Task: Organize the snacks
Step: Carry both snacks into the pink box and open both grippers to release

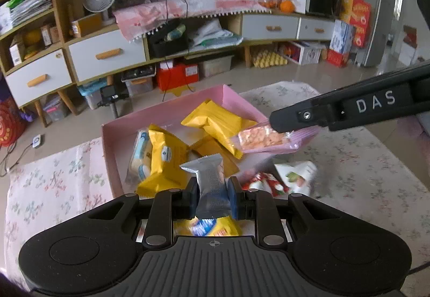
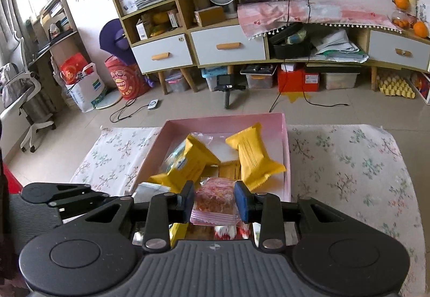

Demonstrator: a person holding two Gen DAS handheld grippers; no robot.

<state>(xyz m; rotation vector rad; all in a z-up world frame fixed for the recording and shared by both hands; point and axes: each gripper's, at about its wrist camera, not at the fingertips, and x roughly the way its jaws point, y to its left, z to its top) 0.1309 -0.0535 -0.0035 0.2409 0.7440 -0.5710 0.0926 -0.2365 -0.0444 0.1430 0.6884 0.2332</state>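
Silver foil is what my left tool (image 1: 212,199) is clenched on: a small silver packet (image 1: 208,176), pinched low so most of it stands above the pads, just short of the pink box (image 1: 231,94). My right tool (image 2: 214,203) is gripping a clear pink packet (image 2: 215,200) of orange snack at the near edge of the same box. My worry is the foil sliding out, being slick and held only at one end. The two tools are also close together over the box, so I could knock one against the other. Inside the box lie several yellow packets (image 1: 215,122) and a pale blue-and-white one (image 1: 139,154), piled loosely. A red-and-white packet (image 1: 271,184) still lies outside on the flowered table (image 1: 362,176).
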